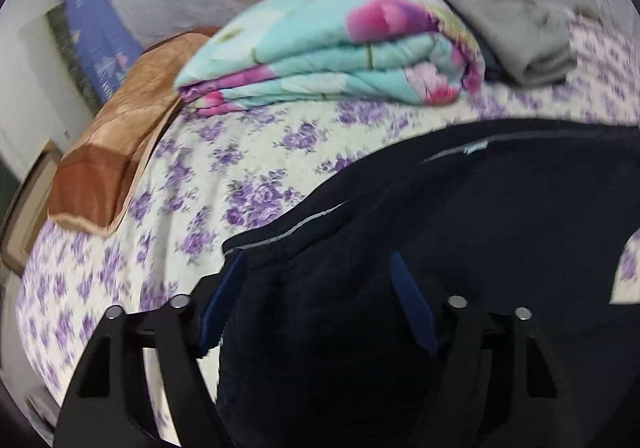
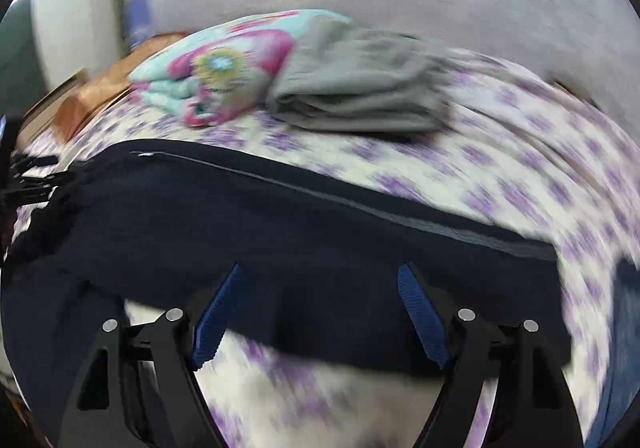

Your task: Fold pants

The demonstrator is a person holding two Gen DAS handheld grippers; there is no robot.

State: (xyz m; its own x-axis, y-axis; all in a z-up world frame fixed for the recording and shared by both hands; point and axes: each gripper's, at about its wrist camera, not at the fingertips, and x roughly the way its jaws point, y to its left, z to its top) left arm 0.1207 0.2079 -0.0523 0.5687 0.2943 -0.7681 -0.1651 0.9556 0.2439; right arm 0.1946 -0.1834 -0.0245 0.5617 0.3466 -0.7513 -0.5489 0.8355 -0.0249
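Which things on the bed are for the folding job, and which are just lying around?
For the job:
- dark pants
- left gripper, fingers apart
- right gripper, fingers apart

Just lying about:
- flowery quilt, folded
- grey cloth, folded
- brown pillow
- purple-flowered bedsheet under everything

Before your jaws, the dark navy cloth pants (image 1: 460, 216) look matt and soft; beyond them, the brown satin pillow (image 1: 116, 152) looks glossy.
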